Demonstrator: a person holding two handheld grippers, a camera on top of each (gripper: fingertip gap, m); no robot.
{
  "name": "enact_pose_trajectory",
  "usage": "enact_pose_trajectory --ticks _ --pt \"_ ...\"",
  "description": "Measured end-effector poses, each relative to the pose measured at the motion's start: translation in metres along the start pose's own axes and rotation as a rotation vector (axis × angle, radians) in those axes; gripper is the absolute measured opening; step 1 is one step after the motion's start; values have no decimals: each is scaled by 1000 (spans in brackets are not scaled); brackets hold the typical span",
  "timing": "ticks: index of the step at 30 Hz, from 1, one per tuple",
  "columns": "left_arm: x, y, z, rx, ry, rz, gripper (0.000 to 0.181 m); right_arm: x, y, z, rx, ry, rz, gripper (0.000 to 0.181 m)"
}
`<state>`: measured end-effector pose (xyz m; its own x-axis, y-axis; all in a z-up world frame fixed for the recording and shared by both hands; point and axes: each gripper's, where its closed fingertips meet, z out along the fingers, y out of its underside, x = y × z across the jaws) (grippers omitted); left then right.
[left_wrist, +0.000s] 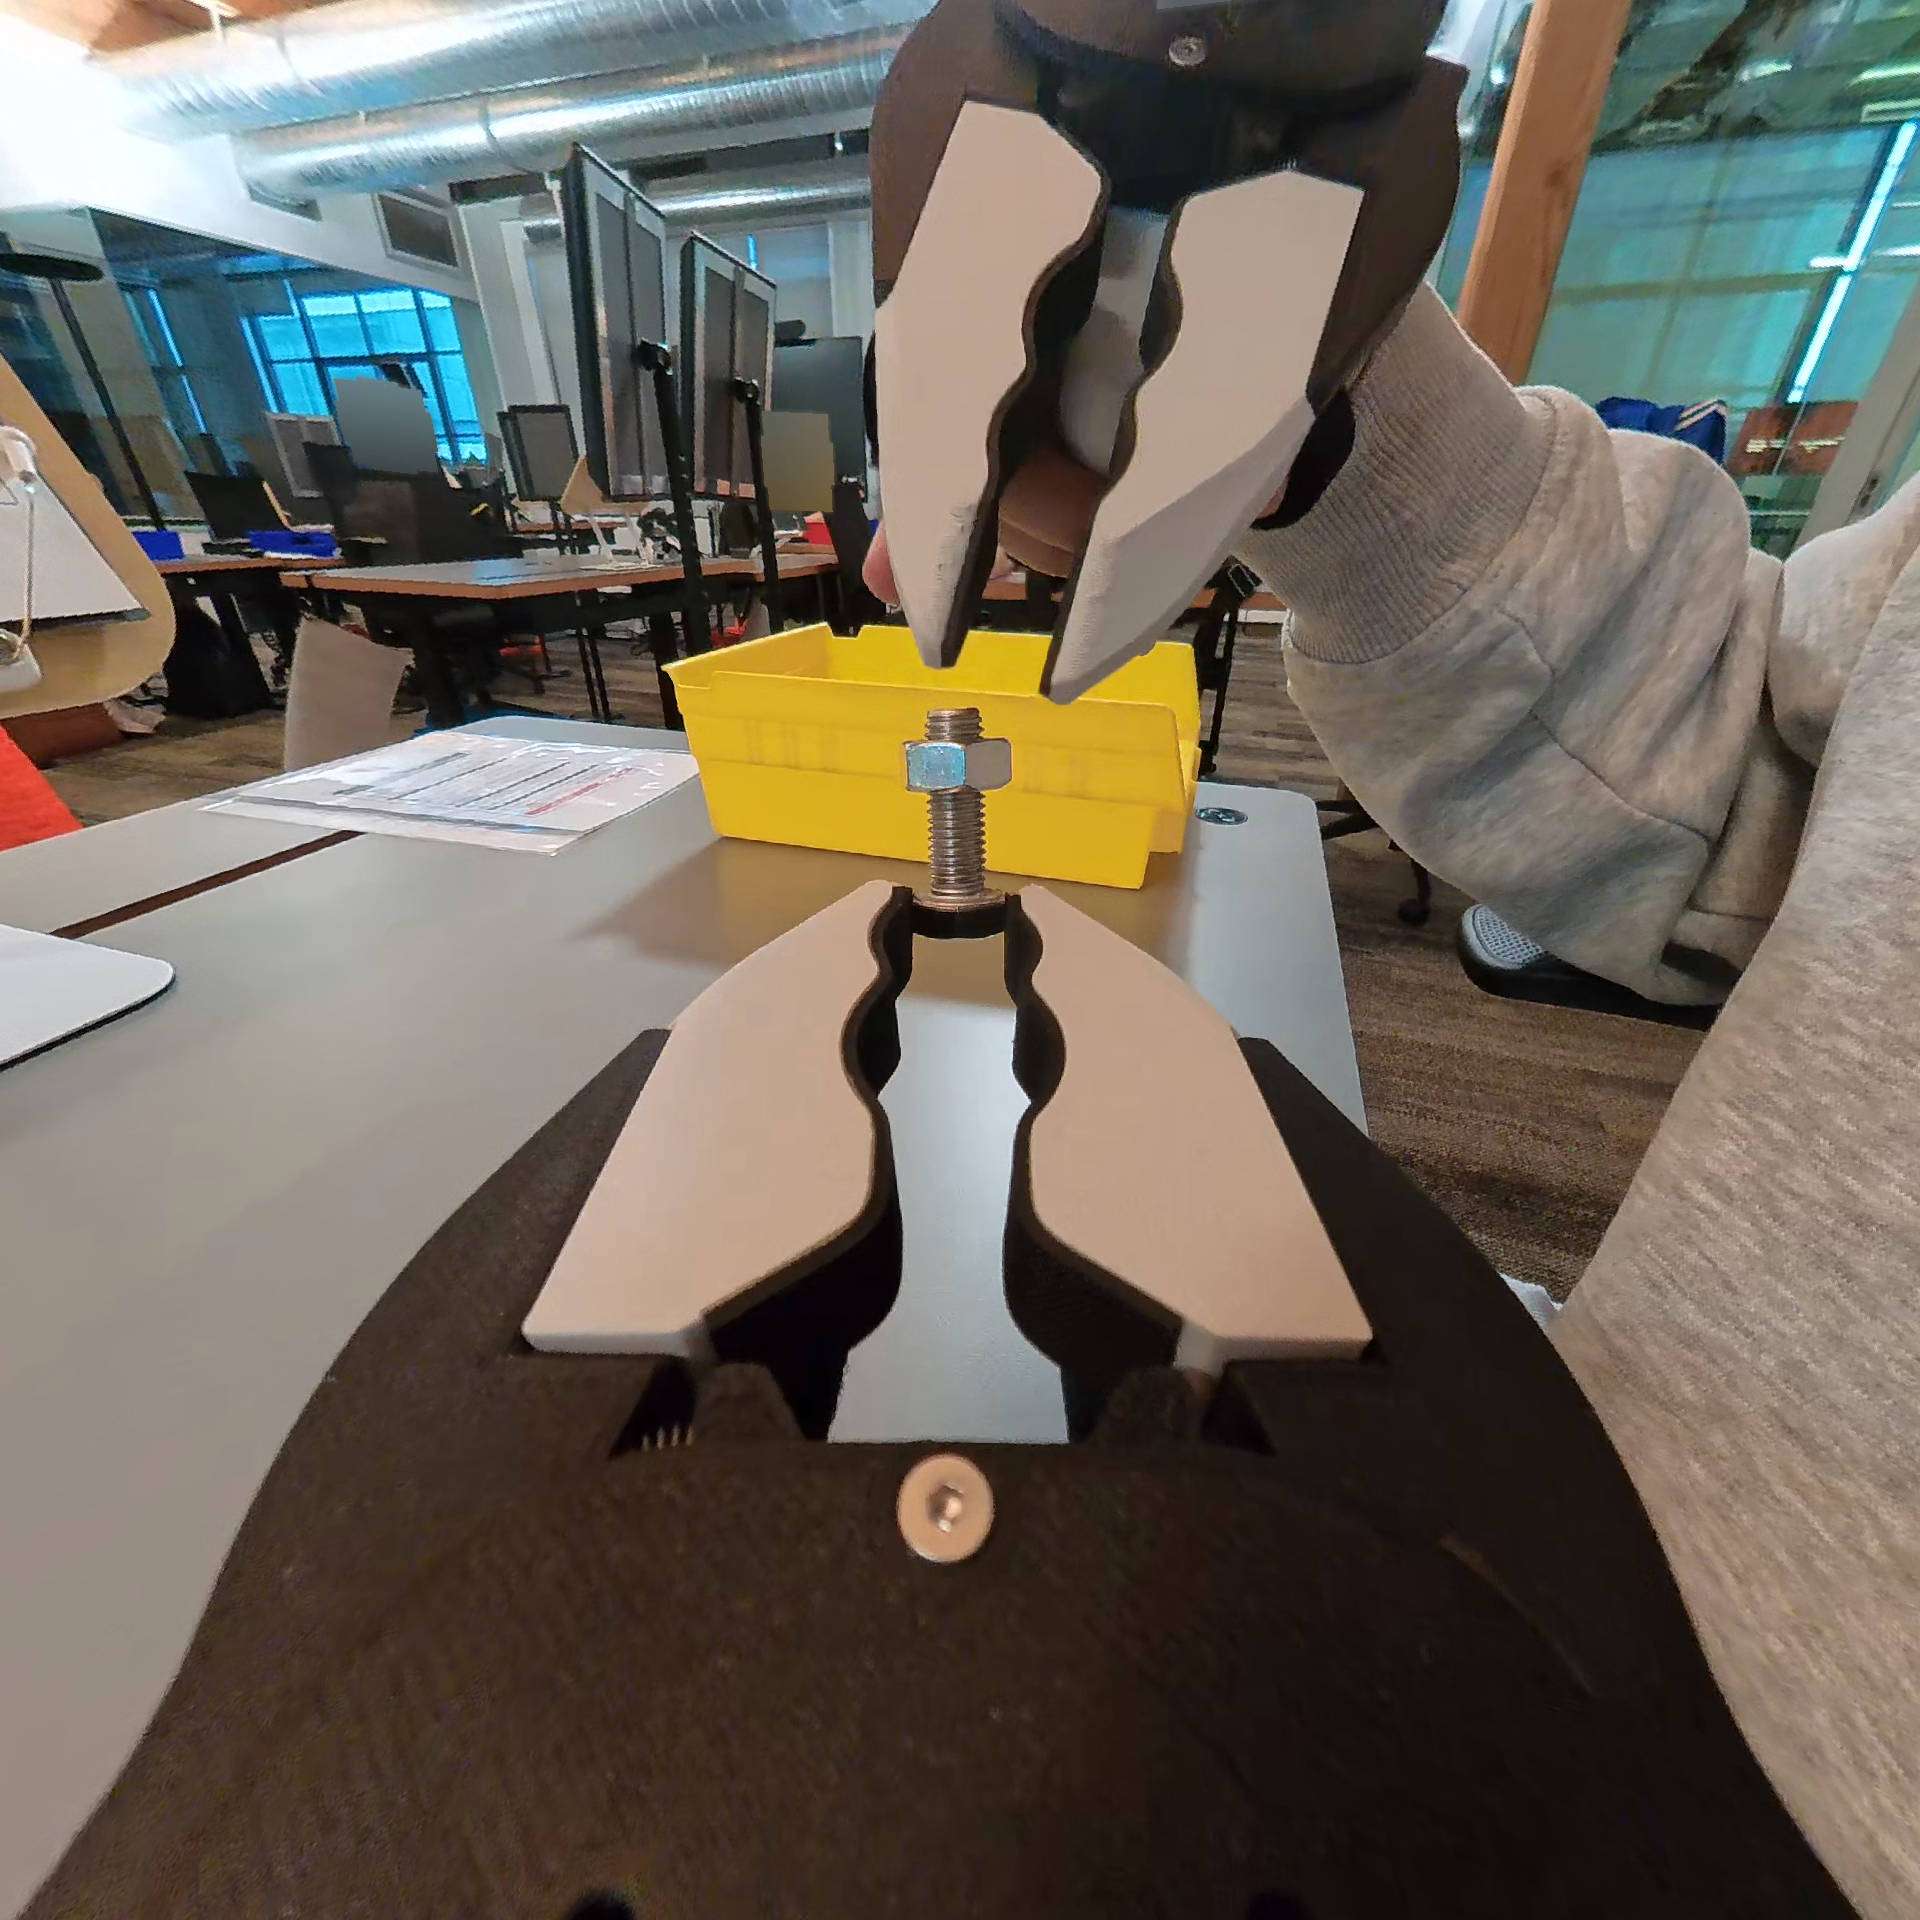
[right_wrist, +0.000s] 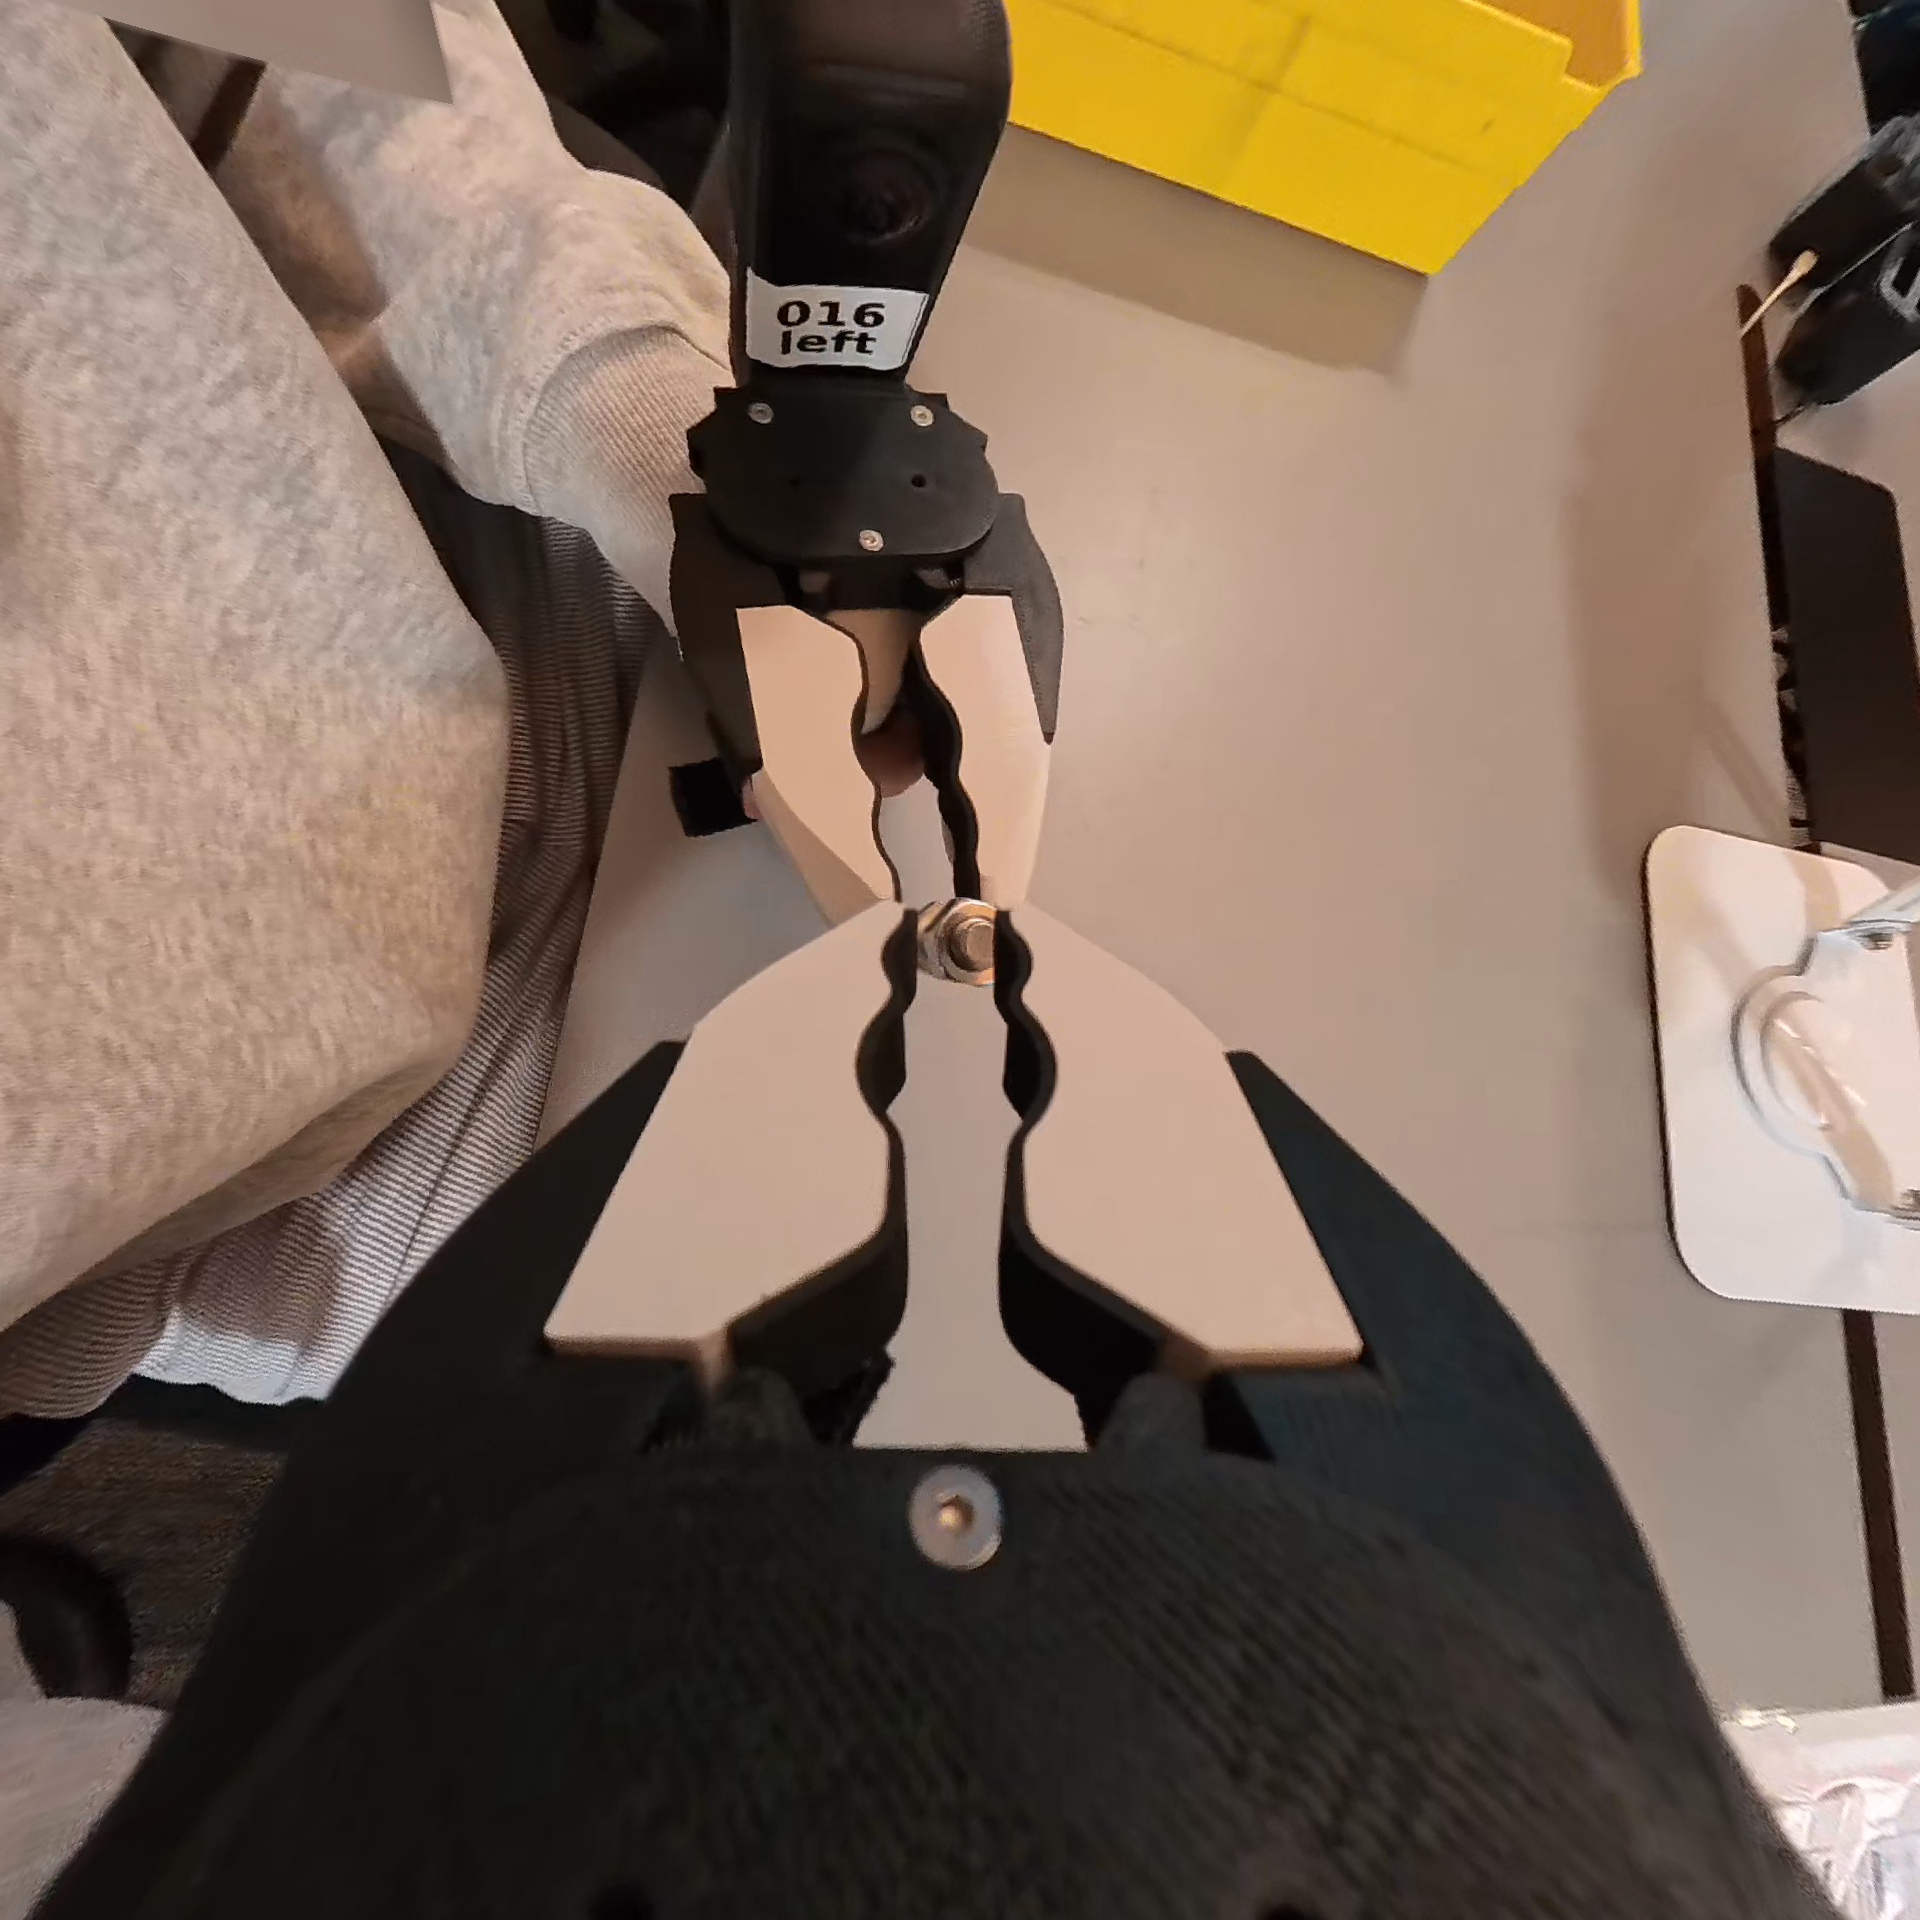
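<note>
Left tongs (left_wrist: 956, 914) clench the upright threaded steel bolt (left_wrist: 954, 831) at its base; right tongs (left_wrist: 997, 675) hang released above its hex nut (left_wrist: 956, 767), near a yellow plastic bin (left_wrist: 935, 821)

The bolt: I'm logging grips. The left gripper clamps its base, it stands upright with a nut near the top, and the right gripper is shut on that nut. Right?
Not quite. In the left wrist view the right gripper hangs open above the bolt, clear of the nut. The left gripper does clamp the base, and the bolt stands upright.
</note>
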<state>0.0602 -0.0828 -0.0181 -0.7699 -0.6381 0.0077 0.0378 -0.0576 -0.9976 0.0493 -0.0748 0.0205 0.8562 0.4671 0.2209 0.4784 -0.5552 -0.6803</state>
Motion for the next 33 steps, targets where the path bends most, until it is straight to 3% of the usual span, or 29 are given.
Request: enact_pose_trajectory --ticks 16,33 --pt "6 6 2 -35 11 69 19 -4 12 3 -11 -84 89 9" --pt "6 3 1 -18 14 49 19 -4 9 3 -2 -71 58 9"
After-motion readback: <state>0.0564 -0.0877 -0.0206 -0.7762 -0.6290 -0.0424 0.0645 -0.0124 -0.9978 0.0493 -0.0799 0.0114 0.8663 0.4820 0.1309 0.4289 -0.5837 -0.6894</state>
